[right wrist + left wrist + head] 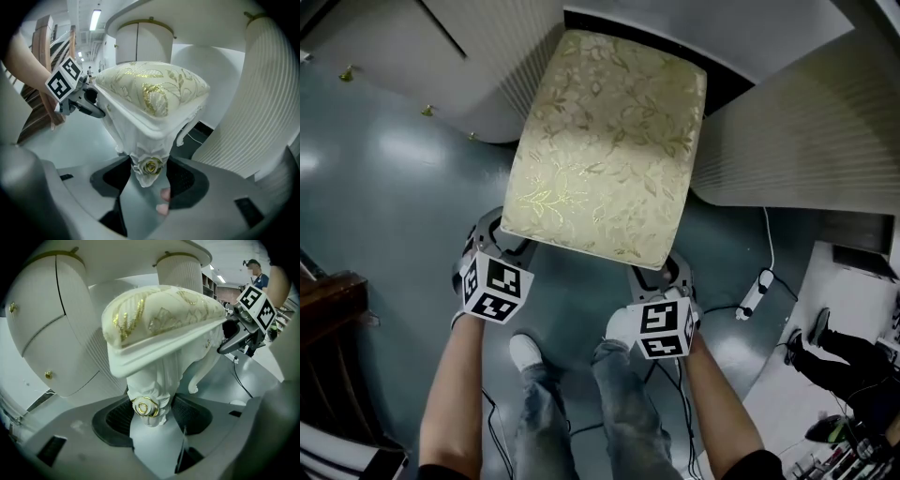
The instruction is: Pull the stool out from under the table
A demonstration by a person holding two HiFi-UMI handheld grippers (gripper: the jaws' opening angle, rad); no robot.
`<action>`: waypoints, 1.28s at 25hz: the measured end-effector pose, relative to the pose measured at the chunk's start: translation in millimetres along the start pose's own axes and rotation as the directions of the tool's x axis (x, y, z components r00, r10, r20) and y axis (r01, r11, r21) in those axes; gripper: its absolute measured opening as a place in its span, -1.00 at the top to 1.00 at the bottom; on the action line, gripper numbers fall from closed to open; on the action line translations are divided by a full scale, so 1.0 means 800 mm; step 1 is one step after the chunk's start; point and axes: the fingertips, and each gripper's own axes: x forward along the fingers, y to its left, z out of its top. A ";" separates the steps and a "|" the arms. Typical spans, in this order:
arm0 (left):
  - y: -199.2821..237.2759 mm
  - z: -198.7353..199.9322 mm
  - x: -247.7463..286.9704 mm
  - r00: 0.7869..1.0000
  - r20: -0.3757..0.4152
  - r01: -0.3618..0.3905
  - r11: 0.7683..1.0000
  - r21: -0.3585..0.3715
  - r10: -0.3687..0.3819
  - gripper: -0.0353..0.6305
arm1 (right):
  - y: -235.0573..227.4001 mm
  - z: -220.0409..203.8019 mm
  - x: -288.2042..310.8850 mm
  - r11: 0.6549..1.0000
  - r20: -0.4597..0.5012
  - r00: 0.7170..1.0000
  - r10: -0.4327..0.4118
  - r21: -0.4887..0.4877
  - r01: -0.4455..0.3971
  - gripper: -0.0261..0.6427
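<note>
Stool (605, 141) stands on the glossy grey floor (384, 197) right in front of you. Its far edge is at the bench (750, 28) rim, between a ribbed pedestal (806, 131) and a rounded cabinet (412, 66) with gold knobs. Your left tool (150, 420) is clamped on one near leg at the knee, and your right tool (149, 178) on the other.

Only the head view shows a power strip (753, 295) with its cable on the floor at right. Only the left gripper view shows a person (255, 275) far back. Only the right gripper view shows wooden rails (44, 51) and a ceiling light (95, 18).

The stool has a cream cushion with a gold leaf pattern, a white carved frame and a gold rose (146, 407) on each knee.
</note>
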 end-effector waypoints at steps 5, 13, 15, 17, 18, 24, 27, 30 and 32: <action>0.005 0.007 0.022 0.996 0.089 -0.024 1.000 0.013 0.023 0.14 | -0.013 0.000 0.013 0.997 0.039 0.997 -0.062 -0.032 0.064 0.04; 0.002 0.003 0.025 0.993 0.113 -0.033 0.999 -0.005 0.034 0.14 | -0.016 0.000 0.015 0.995 0.046 0.996 -0.082 -0.046 0.084 0.04; 0.000 0.002 0.023 0.994 0.100 -0.031 0.999 -0.007 0.032 0.14 | -0.016 -0.002 0.015 0.996 0.049 0.996 -0.076 -0.047 0.078 0.04; 0.000 0.004 0.018 0.997 0.072 -0.019 1.000 -0.010 0.019 0.14 | -0.014 -0.001 0.012 0.997 0.034 0.997 -0.063 -0.038 0.065 0.04; 0.001 0.004 0.015 0.998 0.057 -0.010 1.000 -0.010 0.010 0.14 | -0.013 -0.001 0.009 0.998 0.021 0.998 -0.055 -0.031 0.056 0.04; 0.004 0.006 0.004 1.000 0.008 0.026 1.000 -0.005 -0.026 0.14 | -0.008 0.006 0.001 1.000 -0.013 1.000 -0.029 0.008 0.029 0.04; 0.003 0.006 0.003 1.000 0.005 0.031 0.999 -0.008 -0.031 0.14 | -0.007 0.005 0.001 1.000 -0.019 0.999 -0.028 0.010 0.028 0.04; 0.003 0.005 0.003 0.999 0.011 0.037 0.999 -0.006 -0.037 0.14 | -0.006 0.003 0.001 1.000 -0.022 0.999 -0.029 0.009 0.029 0.04; 0.004 0.004 0.003 0.999 0.012 0.038 0.999 0.000 -0.038 0.14 | -0.005 0.003 0.002 1.000 -0.021 0.999 -0.025 0.011 0.025 0.04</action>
